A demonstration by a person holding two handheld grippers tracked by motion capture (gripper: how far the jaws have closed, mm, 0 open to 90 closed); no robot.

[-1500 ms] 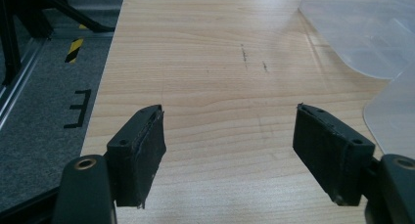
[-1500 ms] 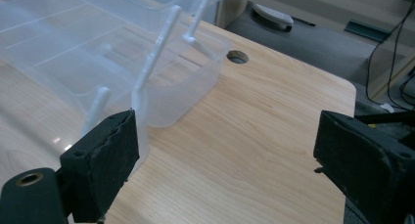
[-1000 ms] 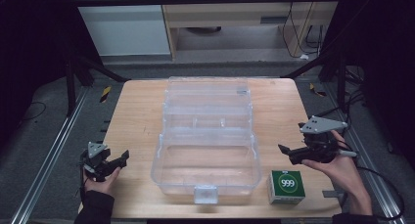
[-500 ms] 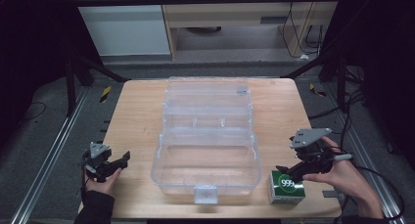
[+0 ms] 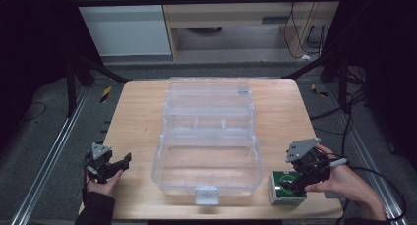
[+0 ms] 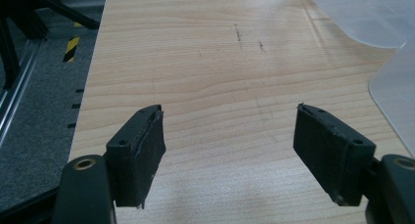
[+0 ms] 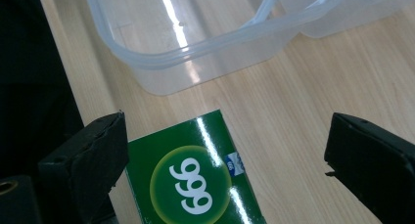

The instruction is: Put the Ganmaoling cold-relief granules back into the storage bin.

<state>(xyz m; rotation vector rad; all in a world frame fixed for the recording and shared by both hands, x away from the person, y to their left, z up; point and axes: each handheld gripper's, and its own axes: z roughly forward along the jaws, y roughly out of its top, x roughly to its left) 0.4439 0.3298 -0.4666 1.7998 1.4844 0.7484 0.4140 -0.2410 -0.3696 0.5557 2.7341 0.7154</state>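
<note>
We find the right gripper (image 5: 294, 182) released, jaws spread above the green box (image 5: 286, 187) at the tabletop's (image 5: 137, 112) near right corner, just beside the clear container (image 5: 209, 146). The box reads "999". The left gripper (image 5: 114, 166) is released over bare wood near the left edge.

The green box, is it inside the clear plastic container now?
No, the green box stands on the wooden table beside the open clear container, outside its near right corner.
</note>
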